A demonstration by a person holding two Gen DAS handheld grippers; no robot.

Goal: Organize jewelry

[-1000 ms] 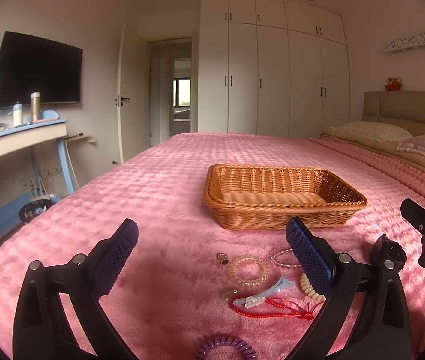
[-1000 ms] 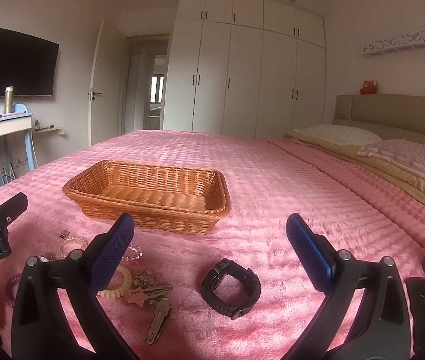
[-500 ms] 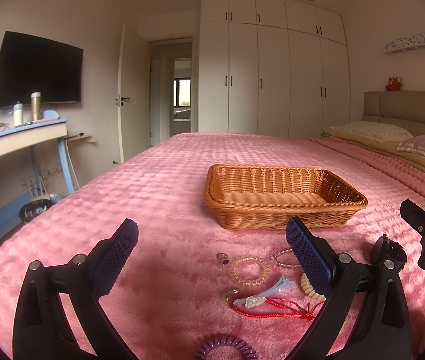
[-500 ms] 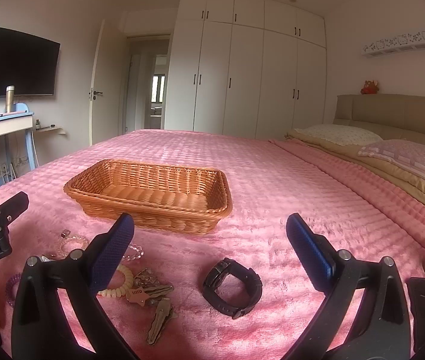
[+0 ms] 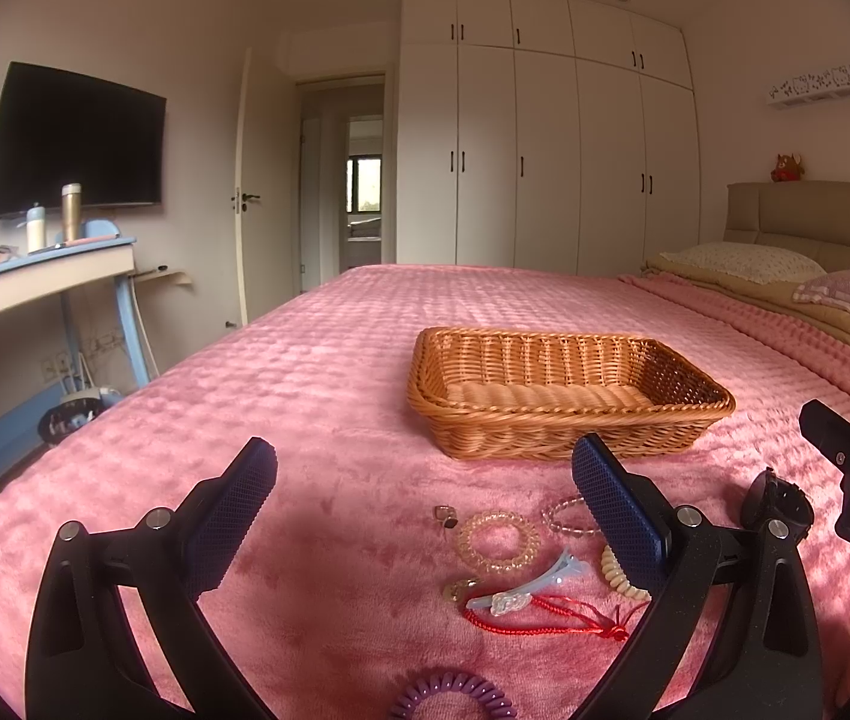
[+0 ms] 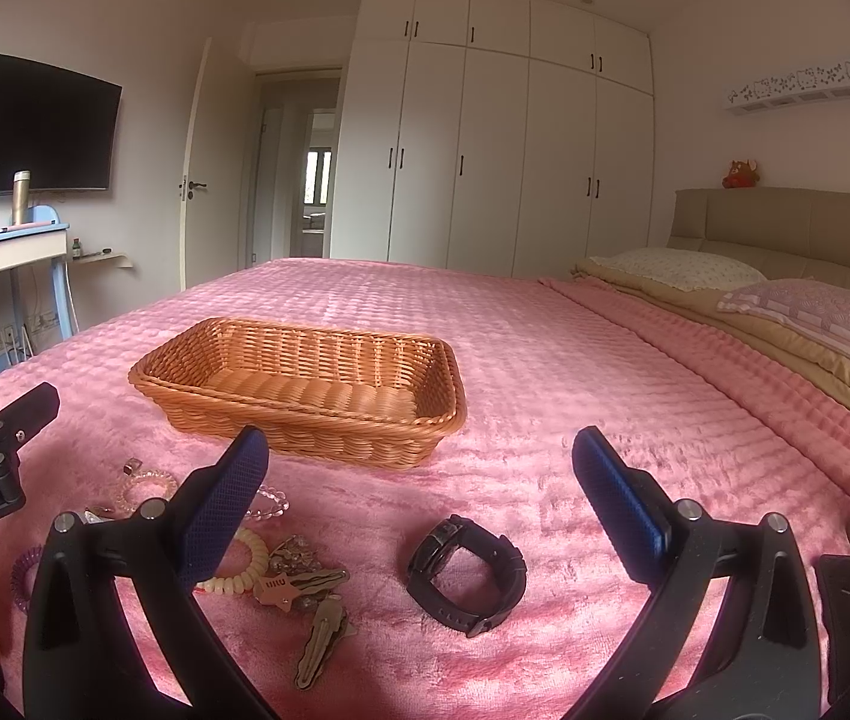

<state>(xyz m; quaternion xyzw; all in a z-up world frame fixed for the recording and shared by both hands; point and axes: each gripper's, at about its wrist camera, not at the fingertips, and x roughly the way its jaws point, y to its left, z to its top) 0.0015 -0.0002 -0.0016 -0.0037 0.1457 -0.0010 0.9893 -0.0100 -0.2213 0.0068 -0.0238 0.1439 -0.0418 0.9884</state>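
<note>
While both my claws hover above the pink bedspread (image 5: 329,372), my left gripper (image 5: 425,498) gapes over the bracelets (image 5: 496,540); the wicker basket (image 6: 299,420) sits beyond; my right gripper (image 6: 419,480) gapes over the watch (image 6: 466,576).

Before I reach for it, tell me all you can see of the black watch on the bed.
The black watch lies on the pink blanket, strap closed into a loop, tipped on its side. The strap looks like matte rubber or plastic; the case faces left, its face unreadable. Nothing touches it: the keys lie apart to its left. It sits between the open right gripper fingers, nearer than the wicker basket.
</note>
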